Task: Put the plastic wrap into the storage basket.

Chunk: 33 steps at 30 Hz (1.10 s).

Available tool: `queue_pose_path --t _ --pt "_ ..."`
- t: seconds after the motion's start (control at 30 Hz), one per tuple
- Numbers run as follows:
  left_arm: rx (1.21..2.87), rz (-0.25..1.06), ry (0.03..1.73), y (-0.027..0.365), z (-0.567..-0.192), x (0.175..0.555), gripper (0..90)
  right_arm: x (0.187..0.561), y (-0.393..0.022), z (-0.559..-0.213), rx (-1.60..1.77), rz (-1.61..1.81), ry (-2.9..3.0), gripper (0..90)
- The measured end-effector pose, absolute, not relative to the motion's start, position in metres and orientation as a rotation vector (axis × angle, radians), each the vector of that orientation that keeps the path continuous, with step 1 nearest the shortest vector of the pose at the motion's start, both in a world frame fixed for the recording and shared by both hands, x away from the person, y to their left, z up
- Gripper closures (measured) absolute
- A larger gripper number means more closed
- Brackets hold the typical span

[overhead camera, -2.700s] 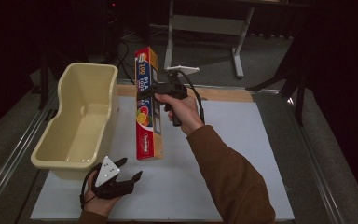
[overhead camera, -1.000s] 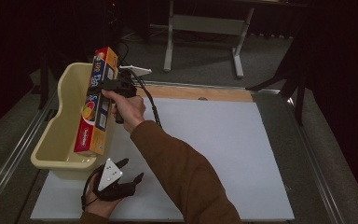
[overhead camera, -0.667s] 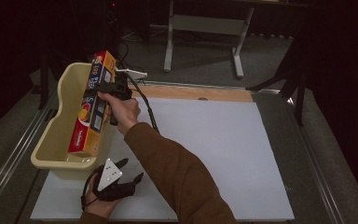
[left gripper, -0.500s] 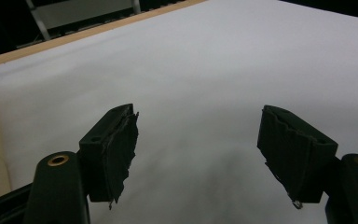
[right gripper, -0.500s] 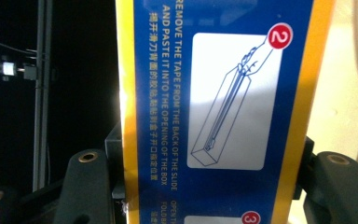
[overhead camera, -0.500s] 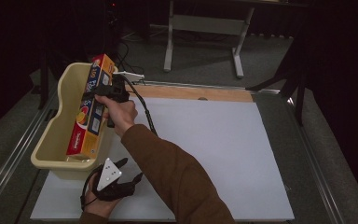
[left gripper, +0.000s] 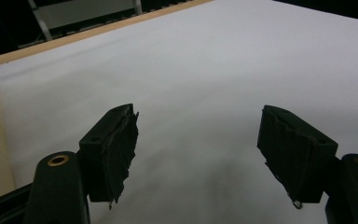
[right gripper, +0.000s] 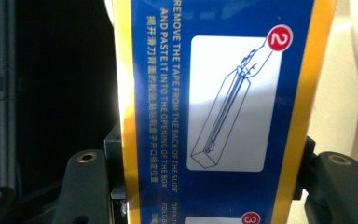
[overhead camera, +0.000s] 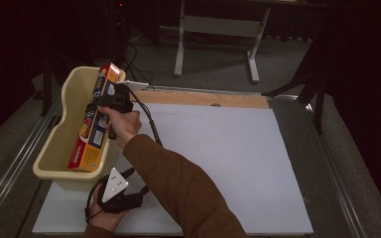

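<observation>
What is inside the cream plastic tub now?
The tub contains the lower end of a long blue and orange box, which the right gripper holds tilted. The box and the near wall hide part of the floor.

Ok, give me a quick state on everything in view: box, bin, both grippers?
Long box: gripped, tilted, lower end inside the bin.
Cream bin: upright on the table, open top.
Right gripper: shut on the box.
Left gripper: open, nothing between its jaws, over the white table sheet.
</observation>
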<state>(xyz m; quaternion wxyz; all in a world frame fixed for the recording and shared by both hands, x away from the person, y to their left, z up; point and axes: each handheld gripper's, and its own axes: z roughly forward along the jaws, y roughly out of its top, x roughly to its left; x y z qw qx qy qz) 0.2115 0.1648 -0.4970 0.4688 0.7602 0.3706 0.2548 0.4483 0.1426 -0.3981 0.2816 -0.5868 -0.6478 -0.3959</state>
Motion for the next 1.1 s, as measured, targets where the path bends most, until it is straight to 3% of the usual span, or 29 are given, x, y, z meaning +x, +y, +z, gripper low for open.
queue_pose_path --t 0.33,0.7,1.1 --pt "1.851 0.624 0.925 0.167 -0.497 0.21 28.2 0.453 0.141 -0.403 -1.613 -0.933 -1.782 31.6" --pt "1.855 0.627 0.931 0.168 -0.498 0.21 28.2 0.448 0.124 -0.389 -1.486 -0.958 -1.859 37.9" --pt "1.864 0.638 0.923 0.165 -0.497 0.21 28.1 0.42 0.079 -0.375 -1.283 -1.078 -2.23 36.0"
